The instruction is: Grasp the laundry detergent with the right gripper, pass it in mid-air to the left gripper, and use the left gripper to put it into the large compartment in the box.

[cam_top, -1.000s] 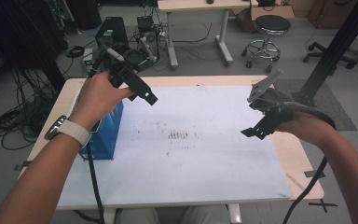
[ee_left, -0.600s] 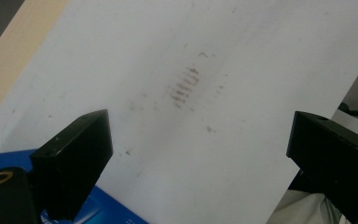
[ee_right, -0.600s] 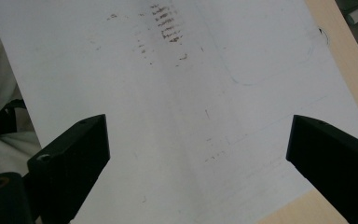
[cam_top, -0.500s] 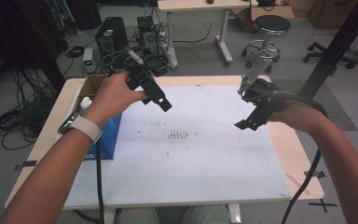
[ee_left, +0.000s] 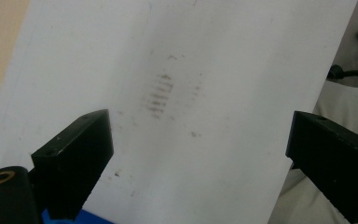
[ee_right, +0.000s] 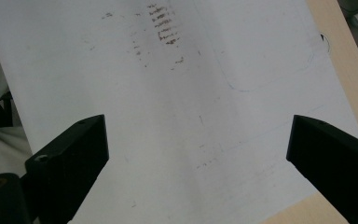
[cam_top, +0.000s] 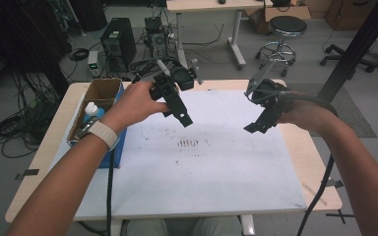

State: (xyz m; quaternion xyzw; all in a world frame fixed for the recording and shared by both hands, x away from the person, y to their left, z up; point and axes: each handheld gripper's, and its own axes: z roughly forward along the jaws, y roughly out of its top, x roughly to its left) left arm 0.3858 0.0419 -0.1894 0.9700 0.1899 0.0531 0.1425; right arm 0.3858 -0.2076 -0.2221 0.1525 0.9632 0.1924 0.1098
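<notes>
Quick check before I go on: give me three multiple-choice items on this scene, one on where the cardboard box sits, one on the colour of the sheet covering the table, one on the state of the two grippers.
1. Where is the cardboard box?
A. At the table's far left edge
B. In the middle of the sheet
C. At the near right corner

2. What colour is the sheet covering the table?
A. Green
B. White
C. Black

3. How are the left gripper and right gripper?
A. Both shut on a bottle
B. Left open, right shut on a pen
C. Both open, holding nothing

Key:
1 A, the high view shows it beside the left forearm at that edge.
2 B, it reads white with dark smudges in the middle.
3 C, each gripper view shows fingers wide apart over bare sheet.
</notes>
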